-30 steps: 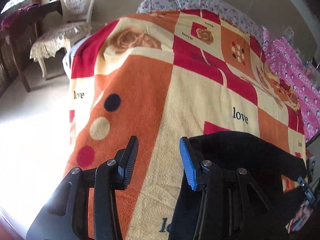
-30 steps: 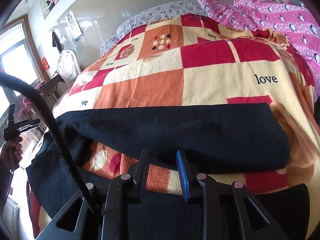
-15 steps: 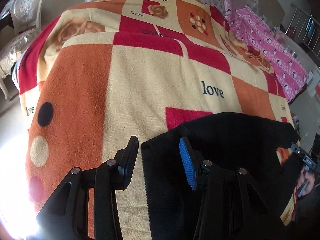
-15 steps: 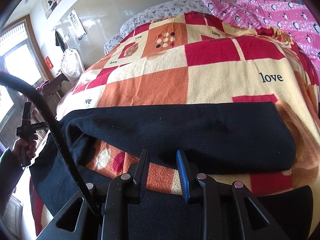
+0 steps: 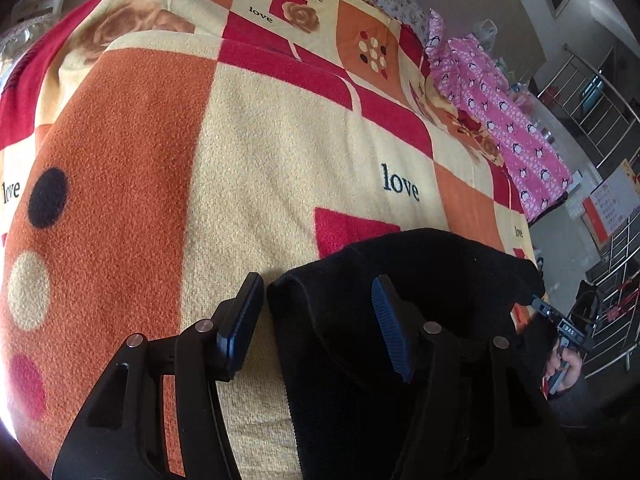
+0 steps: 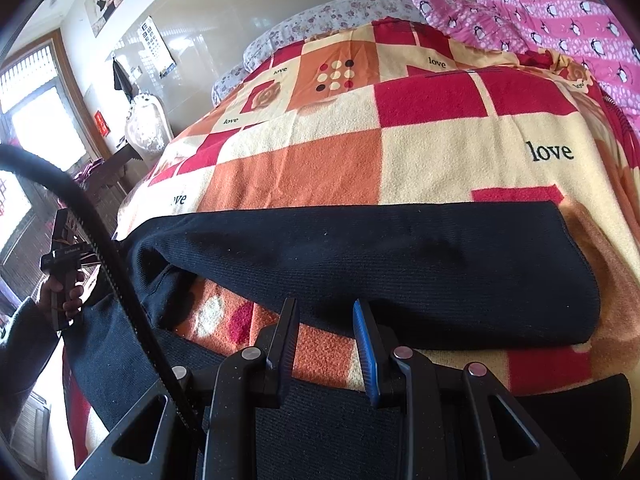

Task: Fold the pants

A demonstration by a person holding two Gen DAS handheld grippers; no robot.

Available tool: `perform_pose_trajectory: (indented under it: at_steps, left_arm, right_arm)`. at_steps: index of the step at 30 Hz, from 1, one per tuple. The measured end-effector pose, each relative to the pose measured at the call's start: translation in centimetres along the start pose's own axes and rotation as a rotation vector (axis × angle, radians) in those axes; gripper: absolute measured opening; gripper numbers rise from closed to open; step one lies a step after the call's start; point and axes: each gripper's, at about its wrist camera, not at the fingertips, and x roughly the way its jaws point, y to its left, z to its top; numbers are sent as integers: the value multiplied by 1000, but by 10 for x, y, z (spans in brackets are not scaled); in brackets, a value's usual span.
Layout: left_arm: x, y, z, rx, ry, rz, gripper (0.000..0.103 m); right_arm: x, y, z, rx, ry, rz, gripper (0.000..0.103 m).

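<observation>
Straddling the pants (image 5: 400, 280) edge, left gripper (image 5: 316, 320) jaws just widened.

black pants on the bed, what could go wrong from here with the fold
1. The left gripper has just been opening its jaws around the near corner of the black pants; the fabric lies between the pads ungripped, so a lift now could leave it behind.
2. The right gripper has only the blanket between its tips, so closing may pinch blanket instead of pants.
3. The left end of the pants looks bunched, so folding now may lock in creases.
</observation>
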Motion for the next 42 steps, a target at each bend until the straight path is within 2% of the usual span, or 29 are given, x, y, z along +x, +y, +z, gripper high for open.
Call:
perform_pose_trajectory:
  at_steps: [4,8,11,16,18,20,24,30,33,37,39,40,41,42]
  left_arm:
    - [6,-2,2,-14,-26,-28,64]
    - [1,-2,-3,-19,-27,-90,64]
    - [-10,1,-6,-40,-64,-141,64]
    - [-29,19,-7,-126,-172,-247,60]
    - [-30,18,-8,-117,-173,-281,55]
    - [-26,9,-9,-76,-141,-300,55]
    - [-22,-3,-10,-31,-116,-298,55]
    - [-27,8,-10,-84,-164,-289,55]
    - [-21,2,-11,-55,-149,-242,55]
    - [-13,5,-12,-76,-136,-132,55]
    - [-10,4,-14,-69,-132,-100,55]
    - [-10,3,-14,-59,-133,-94,53]
    - [-10,2,-15,-54,-133,-83,46]
    - [-9,2,-15,-54,-129,-70,33]
  right_arm:
    - [0,0,0,0,2,0,26]
    - [0,0,0,-1,1,-1,26]
    - [0,0,0,-1,2,0,26]
    - [0,0,0,-3,1,-2,26]
    - [0,0,0,-3,2,-4,26]
    - [0,0,0,-3,2,-5,26]
    - [0,0,0,-4,4,-12,26]
    - [0,1,0,-3,6,-15,26]
    - [0,1,0,-4,6,-19,26]
    - [0,2,-1,-4,8,-27,26]
    - [0,2,-1,-5,8,-32,26]
    - [0,3,-1,-5,9,-33,26]
    - [0,3,-1,-5,9,-33,26]
    - [0,2,-1,-4,9,-34,26]
